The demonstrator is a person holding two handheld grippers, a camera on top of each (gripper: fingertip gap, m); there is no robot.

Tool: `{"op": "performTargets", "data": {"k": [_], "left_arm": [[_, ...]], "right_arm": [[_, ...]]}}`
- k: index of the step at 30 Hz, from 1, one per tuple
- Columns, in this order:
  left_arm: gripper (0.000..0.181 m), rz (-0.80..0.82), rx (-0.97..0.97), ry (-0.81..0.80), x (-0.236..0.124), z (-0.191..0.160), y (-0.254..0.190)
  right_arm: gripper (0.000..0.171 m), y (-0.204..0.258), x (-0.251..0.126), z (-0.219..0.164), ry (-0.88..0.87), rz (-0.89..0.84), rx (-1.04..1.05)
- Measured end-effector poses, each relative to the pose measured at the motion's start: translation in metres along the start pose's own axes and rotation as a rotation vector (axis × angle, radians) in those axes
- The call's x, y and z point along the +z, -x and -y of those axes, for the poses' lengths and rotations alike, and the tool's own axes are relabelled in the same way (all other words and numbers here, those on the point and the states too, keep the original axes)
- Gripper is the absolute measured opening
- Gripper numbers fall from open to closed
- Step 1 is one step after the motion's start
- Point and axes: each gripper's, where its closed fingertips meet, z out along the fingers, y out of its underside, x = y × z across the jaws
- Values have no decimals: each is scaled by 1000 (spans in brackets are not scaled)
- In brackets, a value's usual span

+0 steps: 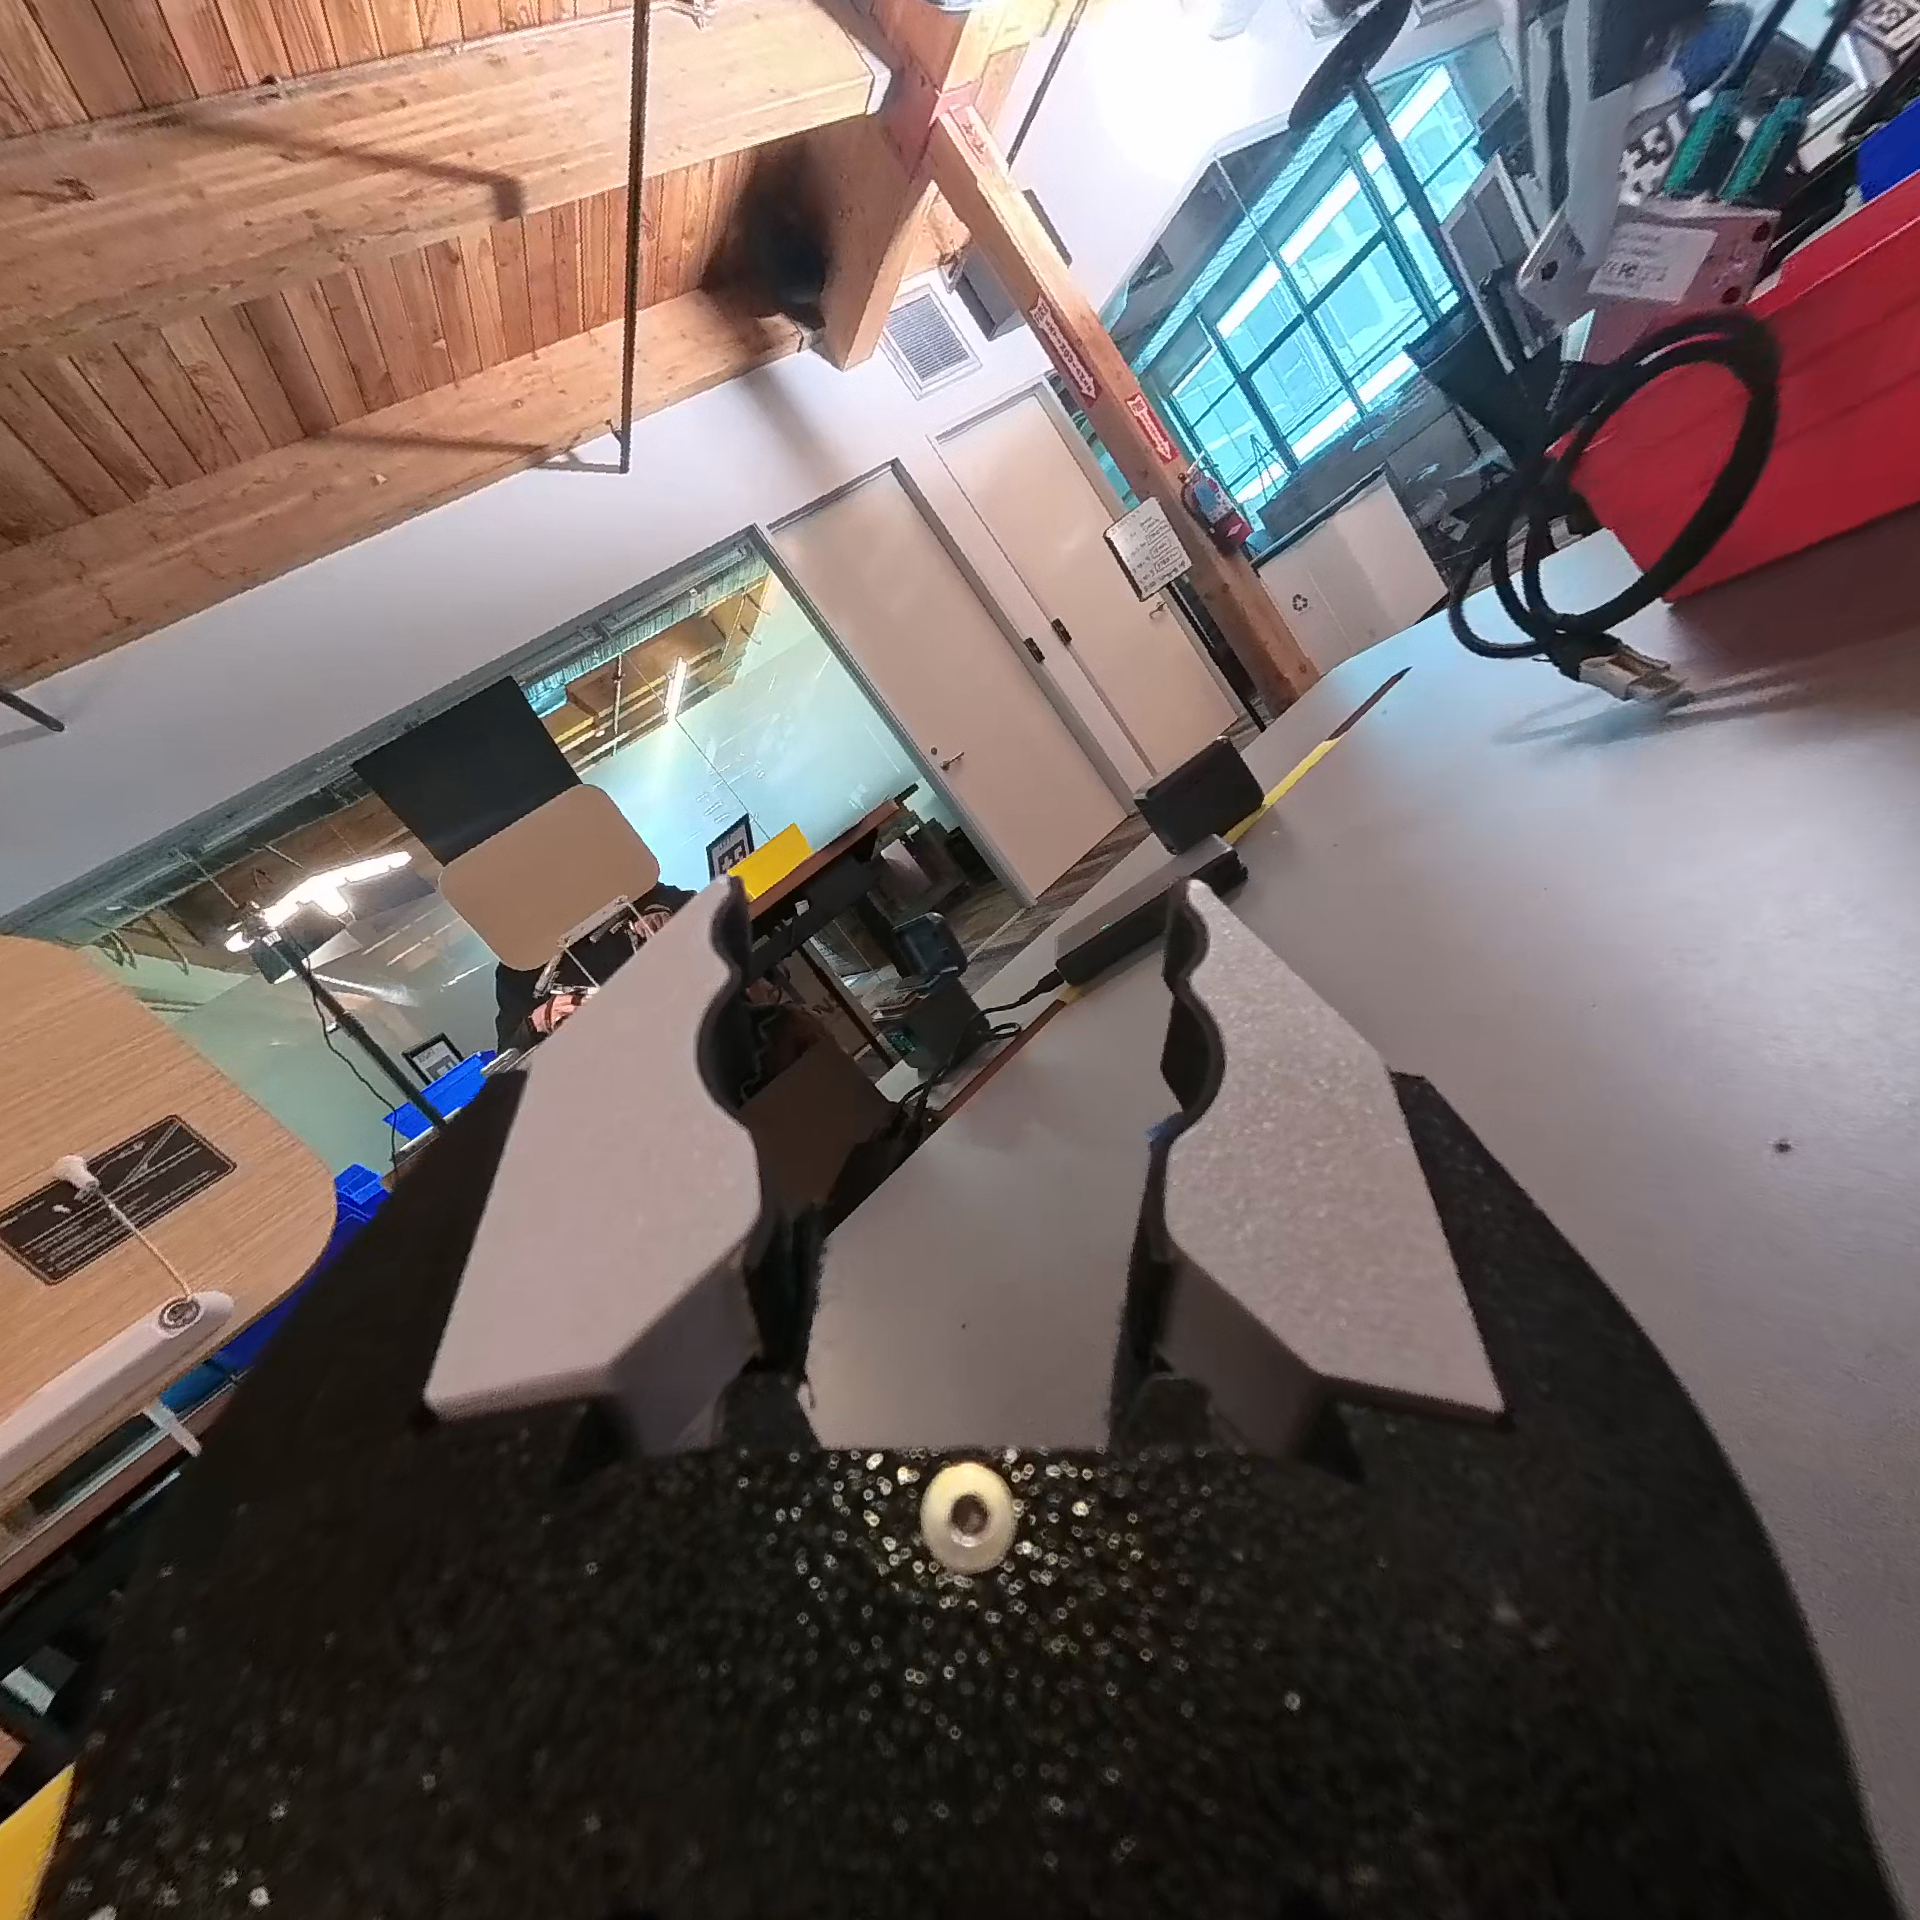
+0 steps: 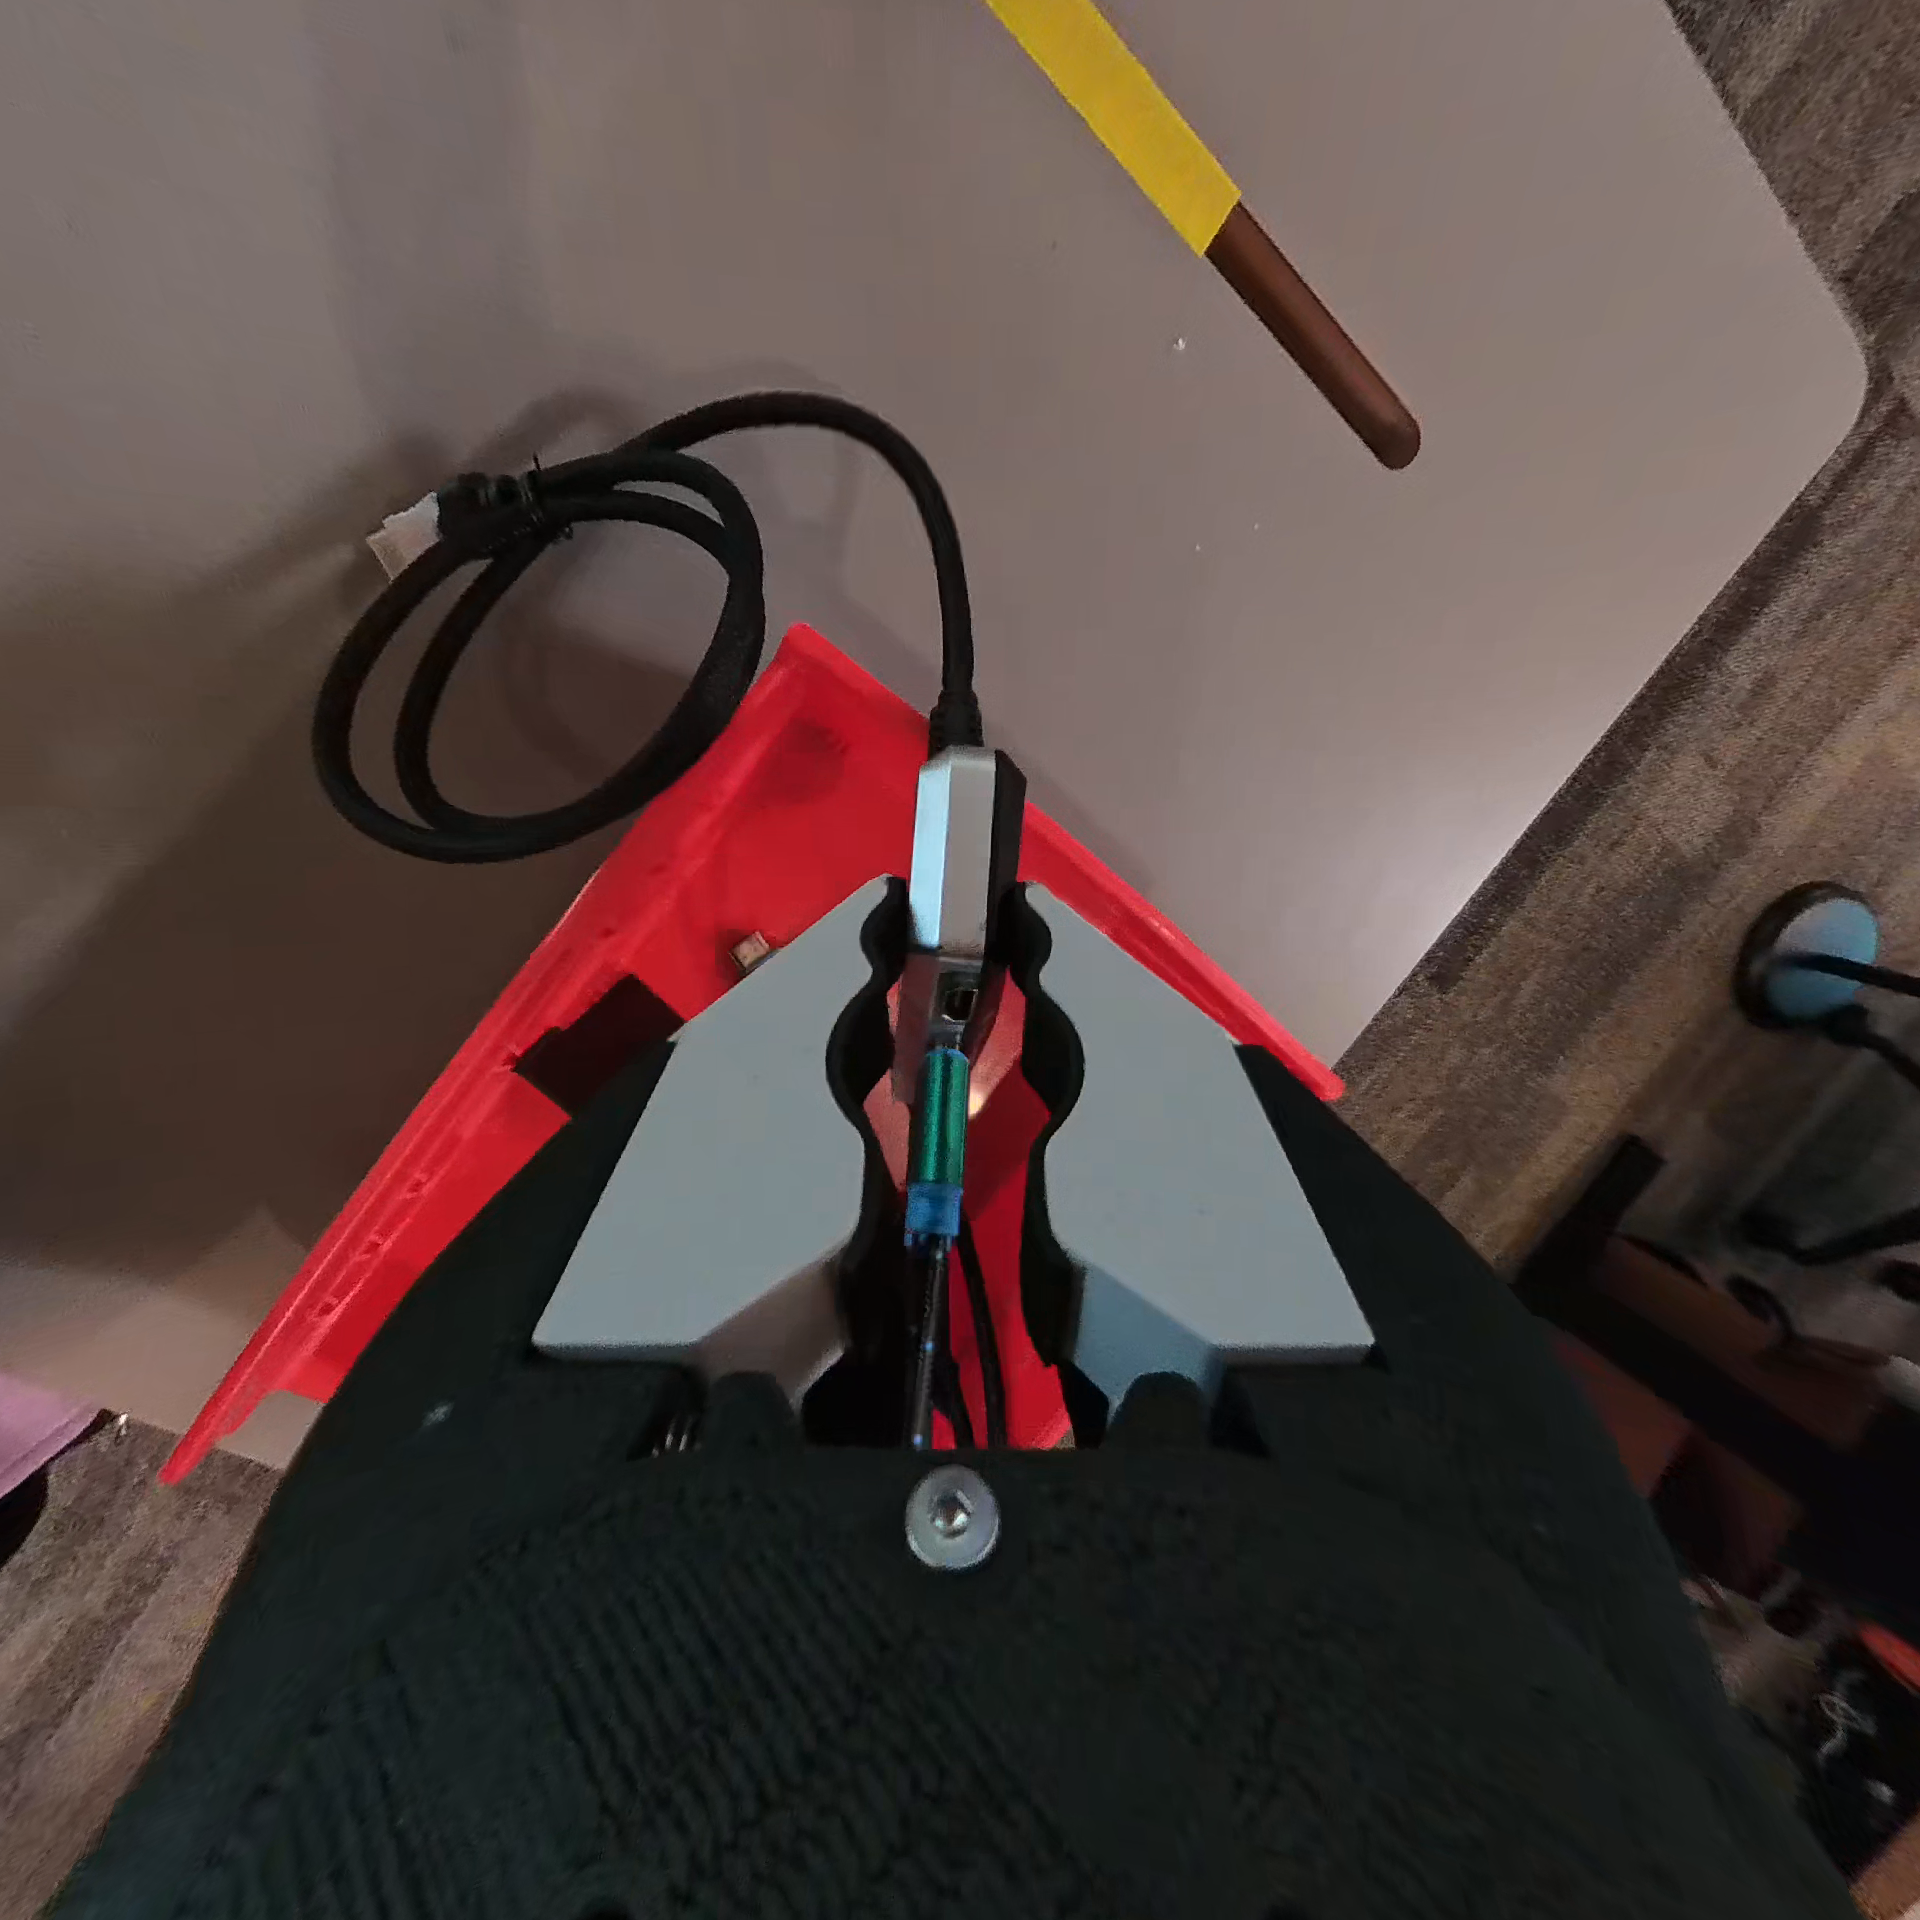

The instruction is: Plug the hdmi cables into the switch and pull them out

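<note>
Above the grey bench [image 2: 312, 260] and red plastic bin [image 2: 665, 935], my right tool [image 2: 956, 987] pinches the small silver switch box [image 2: 951, 862], light, rigid, slick, its looped black braided cable [image 2: 540, 665] dangling; labels unreadable. My left tool [image 1: 961, 1023] gapes empty.

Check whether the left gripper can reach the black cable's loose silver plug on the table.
Probably yes: the left gripper is open and empty, the plug lies on bare table off to its right with nothing between, though it must turn that way.
</note>
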Motion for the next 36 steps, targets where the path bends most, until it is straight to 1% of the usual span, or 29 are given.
{"op": "performTargets", "data": {"k": [1, 3, 5, 11, 15, 18, 22, 25, 27, 30, 32, 33, 36], "left_arm": [[79, -3, 1, 0, 0, 0, -1], [80, -6, 4, 2, 1, 0, -2], [79, -8, 7, 1, 1, 0, -2], [79, -10, 7, 3, 1, 0, -3], [79, -11, 8, 4, 1, -1, -4], [79, -12, 9, 5, 1, -1, -4], [79, -14, 13, 5, 1, 0, -5], [79, -17, 17, 3, 1, 0, -6], [79, -19, 19, 3, 1, 0, -6], [78, -20, 21, 4, 2, 1, -7], [78, -21, 19, 5, 2, 0, -7], [78, -22, 18, 6, 2, 0, -7], [78, -22, 5, 7, 1, 0, -6]], "right_arm": [[19, 1, 0, -3, 8, 9, 1], [33, 2, -1, -8, 12, 1, -2], [38, 6, -5, -9, -7, 1, -6], [39, 5, -18, -17, -79, -44, -11], [36, 1, -30, -23, -125, -125, -35], [36, 2, -49, -15, -225, -205, -57], [37, 14, -78, 5, -415, -320, -81], [38, 33, -101, 24, -580, -449, -109], [38, 61, -117, 44, -766, -491, -111], [37, 134, -128, 83, -1117, -405, -116], [36, 184, -122, 109, -1334, -323, -105], [36, 204, -113, 121, -1416, -300, -103], [38, 244, -66, 156, -1548, -281, -109]]}}
